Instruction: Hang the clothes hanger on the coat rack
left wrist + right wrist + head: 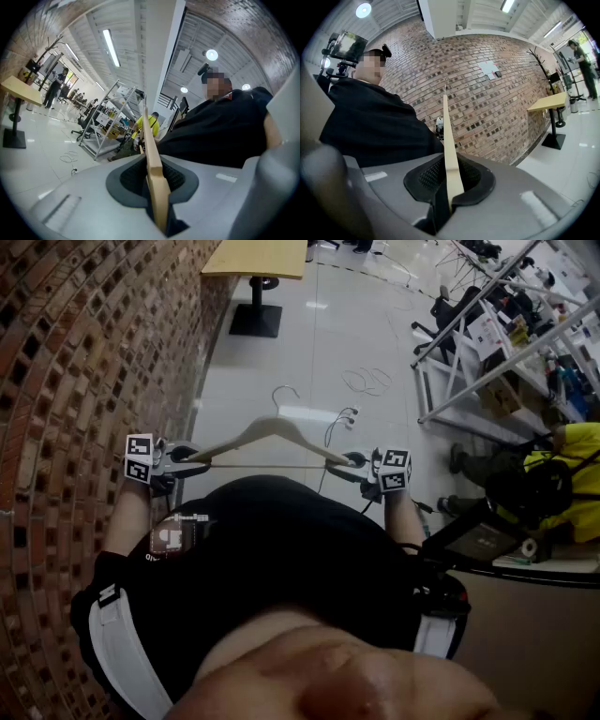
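So the head view has the wooden clothes hanger [270, 427] dead centre of the frame, held level in front of the person's dark top, metal hook pointing toward the upper part of the picture. The left gripper [192, 463] has one tip of it and the right gripper [352, 460] has the other. From up there you can't really judge the grip, but the gripper views sort that out. In the left gripper view the jaws are pinched narrow on the pale wood, which runs edge-on up the middle of the frame. The right gripper view shows the same thing, pads tight on the thin end. What the head view doesn't give you is the coat rack [536, 58]. It only turns up in the gripper views: a dark branchy stand against the brick wall [487, 103] at the upper right of the right gripper view, beside a wooden table [551, 101]. The hanger is well apart from it. Only the head view shows the loose cables [366, 381] on the floor, above centre.
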The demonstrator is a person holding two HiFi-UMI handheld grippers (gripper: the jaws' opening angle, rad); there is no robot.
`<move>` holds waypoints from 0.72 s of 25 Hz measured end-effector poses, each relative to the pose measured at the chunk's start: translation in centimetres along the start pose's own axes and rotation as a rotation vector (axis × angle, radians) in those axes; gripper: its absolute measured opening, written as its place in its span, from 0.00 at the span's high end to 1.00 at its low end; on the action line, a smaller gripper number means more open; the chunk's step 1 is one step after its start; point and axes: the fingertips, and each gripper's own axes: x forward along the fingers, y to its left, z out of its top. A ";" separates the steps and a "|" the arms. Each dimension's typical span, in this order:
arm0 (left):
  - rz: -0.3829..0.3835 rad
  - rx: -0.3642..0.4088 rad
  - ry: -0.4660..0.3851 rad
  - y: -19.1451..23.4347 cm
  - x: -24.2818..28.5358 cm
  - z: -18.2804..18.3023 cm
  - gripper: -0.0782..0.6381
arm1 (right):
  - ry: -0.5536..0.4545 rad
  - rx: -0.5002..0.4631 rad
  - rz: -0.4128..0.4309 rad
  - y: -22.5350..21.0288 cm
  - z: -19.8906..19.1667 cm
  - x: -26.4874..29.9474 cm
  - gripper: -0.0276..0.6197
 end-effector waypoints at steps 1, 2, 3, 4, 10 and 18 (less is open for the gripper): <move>0.003 -0.002 0.000 0.1 0.4 0.1 0.82 | 0.001 -0.003 0.003 -0.2 0.0 -0.4 0.87; 0.007 -0.005 0.000 0.2 0.9 0.1 0.82 | 0.002 -0.006 0.007 -0.5 0.0 -0.8 0.87; 0.010 -0.007 -0.001 0.2 1.3 0.1 0.82 | 0.004 -0.008 0.011 -0.7 -0.1 -1.2 0.87; 0.012 -0.010 -0.002 0.3 1.8 0.1 0.82 | 0.005 -0.009 0.016 -0.9 -0.2 -1.6 0.87; 0.047 -0.032 -0.012 0.8 2.7 -0.1 0.82 | 0.017 0.002 0.052 -2.3 -0.4 -2.3 0.87; 0.042 -0.049 -0.042 5.2 0.1 0.8 0.82 | 0.048 0.017 0.054 -6.4 1.8 0.1 0.87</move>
